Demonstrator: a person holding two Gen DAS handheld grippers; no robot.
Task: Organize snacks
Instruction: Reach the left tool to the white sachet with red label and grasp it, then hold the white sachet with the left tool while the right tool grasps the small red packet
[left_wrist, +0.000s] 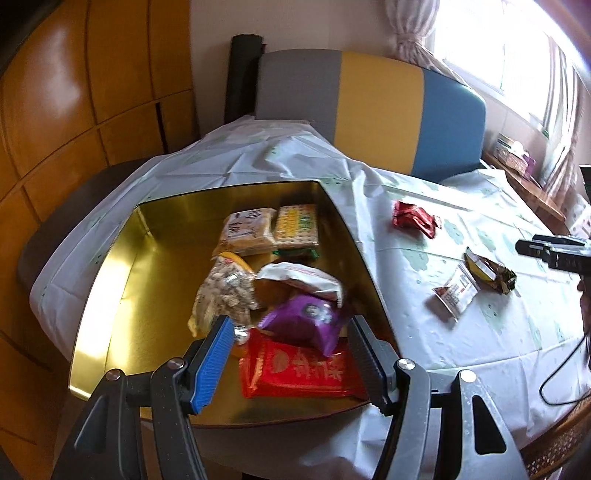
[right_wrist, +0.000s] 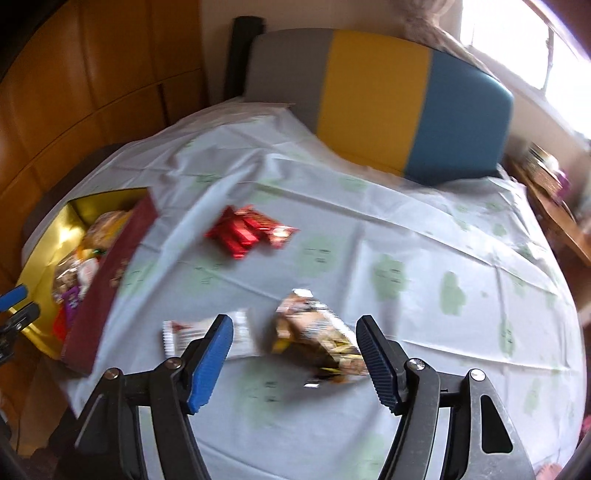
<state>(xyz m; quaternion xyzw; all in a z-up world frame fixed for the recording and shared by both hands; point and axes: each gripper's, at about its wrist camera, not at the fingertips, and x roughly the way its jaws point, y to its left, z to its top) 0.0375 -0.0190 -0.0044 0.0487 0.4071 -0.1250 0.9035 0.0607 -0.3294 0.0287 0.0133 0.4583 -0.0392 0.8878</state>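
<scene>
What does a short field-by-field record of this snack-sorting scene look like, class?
container: gold tin on the tablecloth
inside tin: purple packet, red packet, several others
outside tin: red wrappers, white packet, brown-and-gold packet
left hand-held gripper: open, above tin
right hand-held gripper: open, empty, above brown-and-gold packet

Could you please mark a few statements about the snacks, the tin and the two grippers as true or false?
1. The purple packet lies inside the gold tin. True.
2. Three snacks remain on the tablecloth. True: red packet, white packet, brown packet.
3. The left gripper grips the purple packet. False: it is open, holding nothing.
4. The right gripper is over the tin. False: it is over the tablecloth, near the brown packet.
</scene>
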